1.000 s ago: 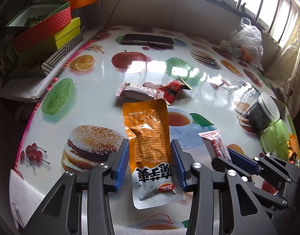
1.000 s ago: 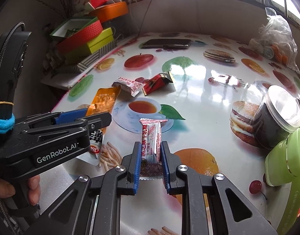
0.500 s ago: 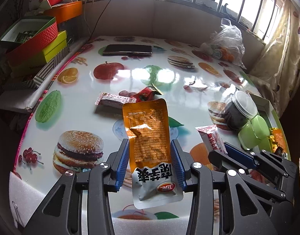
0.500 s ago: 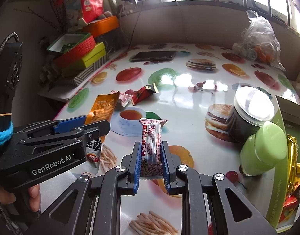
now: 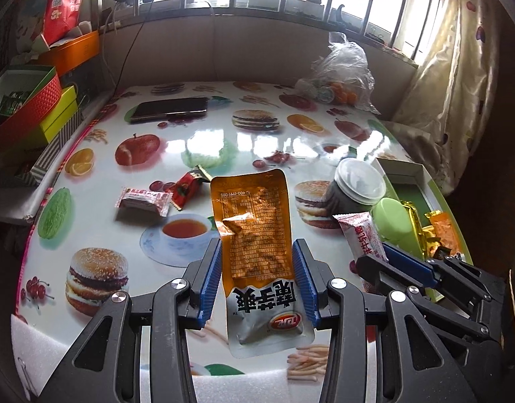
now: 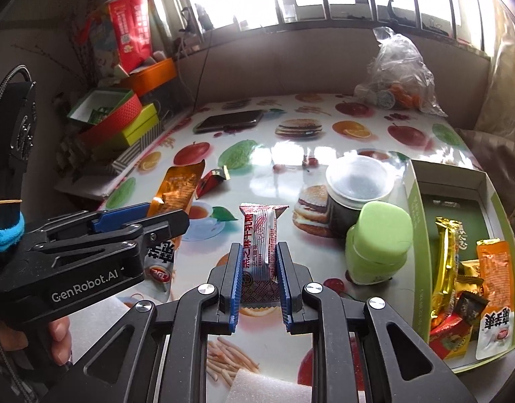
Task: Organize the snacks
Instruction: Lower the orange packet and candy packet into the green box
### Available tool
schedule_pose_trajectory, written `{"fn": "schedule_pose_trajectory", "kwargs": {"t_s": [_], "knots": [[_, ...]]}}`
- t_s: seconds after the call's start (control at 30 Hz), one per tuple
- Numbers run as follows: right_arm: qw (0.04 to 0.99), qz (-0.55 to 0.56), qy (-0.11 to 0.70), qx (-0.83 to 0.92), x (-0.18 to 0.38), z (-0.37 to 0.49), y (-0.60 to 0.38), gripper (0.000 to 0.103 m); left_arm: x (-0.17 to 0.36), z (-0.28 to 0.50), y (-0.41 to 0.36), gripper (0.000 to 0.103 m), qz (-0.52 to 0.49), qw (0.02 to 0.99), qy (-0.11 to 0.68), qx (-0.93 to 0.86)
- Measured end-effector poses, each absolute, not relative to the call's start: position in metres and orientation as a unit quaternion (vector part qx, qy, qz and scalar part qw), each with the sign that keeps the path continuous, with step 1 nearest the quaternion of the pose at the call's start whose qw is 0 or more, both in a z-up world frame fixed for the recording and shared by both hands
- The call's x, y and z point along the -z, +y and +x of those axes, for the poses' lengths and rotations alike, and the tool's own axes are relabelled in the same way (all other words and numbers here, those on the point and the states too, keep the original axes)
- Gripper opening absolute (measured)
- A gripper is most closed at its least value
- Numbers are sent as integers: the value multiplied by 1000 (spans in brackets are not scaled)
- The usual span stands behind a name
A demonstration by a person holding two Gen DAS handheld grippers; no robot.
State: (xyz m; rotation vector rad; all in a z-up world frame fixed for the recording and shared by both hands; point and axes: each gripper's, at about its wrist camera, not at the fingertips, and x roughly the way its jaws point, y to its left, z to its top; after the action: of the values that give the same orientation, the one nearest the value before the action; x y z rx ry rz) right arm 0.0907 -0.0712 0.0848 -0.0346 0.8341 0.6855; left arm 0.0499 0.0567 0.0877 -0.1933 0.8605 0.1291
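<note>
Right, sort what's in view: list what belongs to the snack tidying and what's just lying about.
Job:
- left gripper holding the orange pouch
- right gripper holding the red-and-white bar
- pink wrapped snack and red packet on the table
- green box with snacks inside

Lying about:
- phone
- plastic bag
- lidded jar
- green container

"GenRobot.AI" runs in white along the left gripper body at nine o'clock of the right wrist view. "400-1999 085" sits on the orange packet, at its twelve o'clock edge.
</note>
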Motion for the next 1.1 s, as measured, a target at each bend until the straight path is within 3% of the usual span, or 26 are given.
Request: {"fn": "schedule_pose_trajectory", "kwargs": {"t_s": [0.47, 1.1], "knots": [[886, 13, 373, -274, -110, 90, -134, 18, -106, 71, 5, 43, -76, 911, 404, -5], [907, 45, 383, -168, -98, 102, -218, 18, -111, 110, -57, 43, -74, 906, 411, 75]]}}
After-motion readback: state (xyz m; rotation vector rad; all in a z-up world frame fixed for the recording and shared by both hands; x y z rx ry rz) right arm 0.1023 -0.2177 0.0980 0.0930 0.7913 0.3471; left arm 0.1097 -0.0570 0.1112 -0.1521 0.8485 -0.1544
